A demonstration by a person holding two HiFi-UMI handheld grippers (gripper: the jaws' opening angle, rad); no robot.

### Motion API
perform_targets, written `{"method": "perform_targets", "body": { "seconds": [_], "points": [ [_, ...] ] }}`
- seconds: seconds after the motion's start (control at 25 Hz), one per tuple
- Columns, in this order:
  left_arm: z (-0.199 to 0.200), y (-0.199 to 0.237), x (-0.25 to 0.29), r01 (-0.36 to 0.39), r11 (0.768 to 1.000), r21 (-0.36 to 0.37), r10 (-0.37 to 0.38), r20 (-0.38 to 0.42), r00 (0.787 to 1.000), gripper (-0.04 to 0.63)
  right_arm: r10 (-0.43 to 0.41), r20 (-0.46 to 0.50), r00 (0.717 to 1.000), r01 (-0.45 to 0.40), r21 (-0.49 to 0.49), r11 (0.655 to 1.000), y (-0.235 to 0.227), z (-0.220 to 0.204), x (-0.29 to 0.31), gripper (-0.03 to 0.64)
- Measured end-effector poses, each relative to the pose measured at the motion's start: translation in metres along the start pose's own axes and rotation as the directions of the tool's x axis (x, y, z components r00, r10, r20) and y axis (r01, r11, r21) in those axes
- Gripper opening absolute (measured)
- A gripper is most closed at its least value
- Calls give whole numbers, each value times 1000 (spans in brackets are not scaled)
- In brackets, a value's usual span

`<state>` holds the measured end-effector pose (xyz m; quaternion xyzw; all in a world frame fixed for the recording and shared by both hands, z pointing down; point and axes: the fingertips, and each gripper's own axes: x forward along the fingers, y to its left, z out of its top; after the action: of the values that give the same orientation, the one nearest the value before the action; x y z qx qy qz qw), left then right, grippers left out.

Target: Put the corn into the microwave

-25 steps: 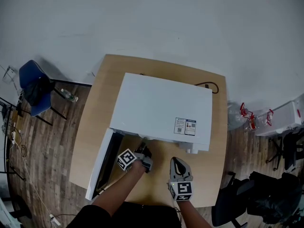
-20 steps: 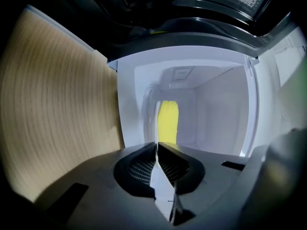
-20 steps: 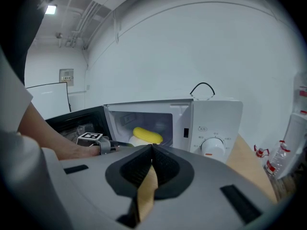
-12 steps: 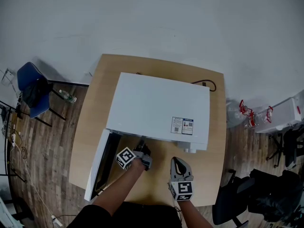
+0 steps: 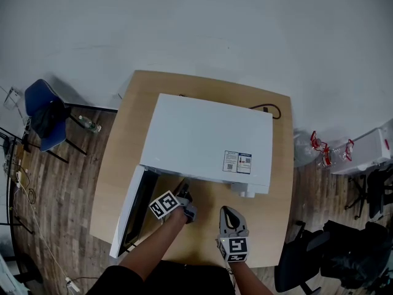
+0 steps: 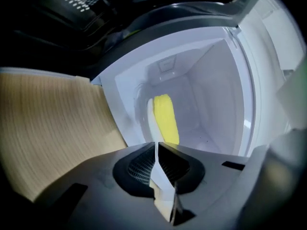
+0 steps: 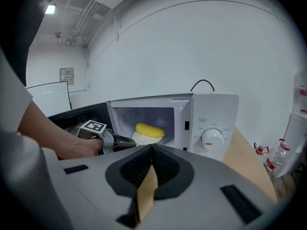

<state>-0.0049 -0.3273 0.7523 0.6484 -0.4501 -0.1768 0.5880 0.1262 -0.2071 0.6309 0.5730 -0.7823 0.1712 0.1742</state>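
The light wooden surface [image 5: 120, 165] carries a white box-shaped microwave oven [image 5: 209, 140] that covers most of it. The oven's dark-windowed door [image 5: 130, 214] is swung fully open on the left side, standing out over the surface's near edge. A black cable [image 5: 270, 110] loops out behind the oven. A blue chair [image 5: 43, 112] stands on the floor, well apart on the left.

Inside the white cavity, a round white plate [image 7: 143, 138] lies on the floor of the oven. The yellow cob of corn [image 7: 149, 130] rests on that plate, free of both claws.

The left claw [image 6: 157, 145] is held just before the cavity mouth and points in at the corn [image 6: 165, 119]. It is clenched, its jaws together with nothing between them. The right claw [image 7: 152, 147] hangs over the surface in front of the oven, near the control dial [image 7: 211, 138]. It is likewise clenched and empty.
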Motion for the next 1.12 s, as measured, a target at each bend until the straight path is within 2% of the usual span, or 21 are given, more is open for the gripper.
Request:
{"method": "perform_targets", "body": {
  "seconds": [0.12,0.2,0.72,1.12],
  "points": [
    [2,-6,4,-16,994,108,19,-25,1000,26,2,-6,1000,-2,0,1000,0,-3,-2,60],
    [2,-7,7,-23,991,136,28,-36,999,26,0,-8,1000,0,-1,1000,-3,-4,-2,60],
    [5,-12,25,-23,986,166,34,-66,997,23,-6,-12,1000,6,2,1000,-12,-6,0,59],
    [3,-13,34,-20,988,156,27,-39,999,21,-12,-19,1000,12,-2,1000,-20,-8,-2,60]
  ]
}}
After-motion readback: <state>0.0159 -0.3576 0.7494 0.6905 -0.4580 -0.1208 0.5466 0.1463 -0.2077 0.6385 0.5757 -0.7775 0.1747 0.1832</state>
